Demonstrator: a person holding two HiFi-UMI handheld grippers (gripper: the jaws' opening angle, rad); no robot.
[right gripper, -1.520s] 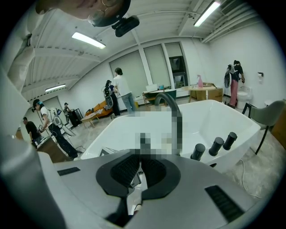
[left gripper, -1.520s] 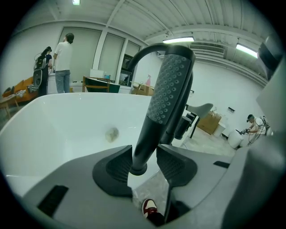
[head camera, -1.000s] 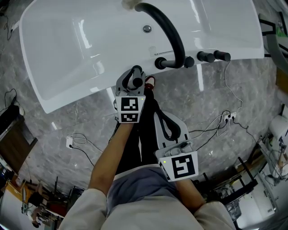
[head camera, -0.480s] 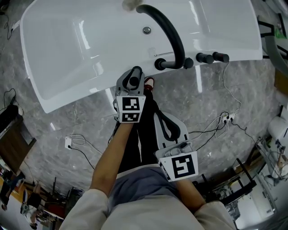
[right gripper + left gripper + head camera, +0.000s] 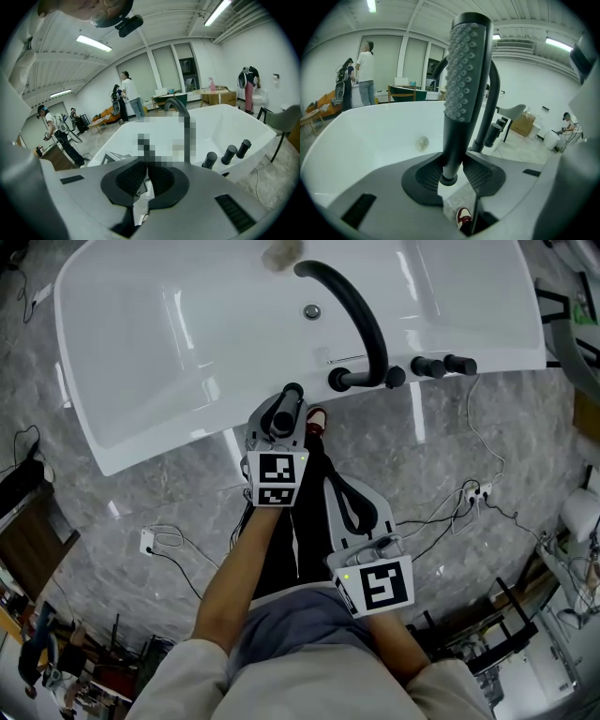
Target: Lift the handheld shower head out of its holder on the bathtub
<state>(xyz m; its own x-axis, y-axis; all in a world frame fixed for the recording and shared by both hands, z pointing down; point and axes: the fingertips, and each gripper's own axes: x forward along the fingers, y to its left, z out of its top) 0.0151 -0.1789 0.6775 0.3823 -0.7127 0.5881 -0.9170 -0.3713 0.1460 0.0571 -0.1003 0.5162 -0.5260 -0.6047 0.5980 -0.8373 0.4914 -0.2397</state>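
White bathtub [image 5: 141, 362] lies just ahead of the left gripper [image 5: 452, 174], whose jaws are clamped on the shower head [image 5: 461, 75], upright between the pads (nozzles facing left). Lift straight, grip firm, hose slack. Behind, the right gripper [image 5: 145, 180] idles, jaws together.

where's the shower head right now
The shower head stands upright, clamped between the left gripper's pads. In the head view it sits near centre frame at the bathtub's near rim, just left of the curved black faucet's base.
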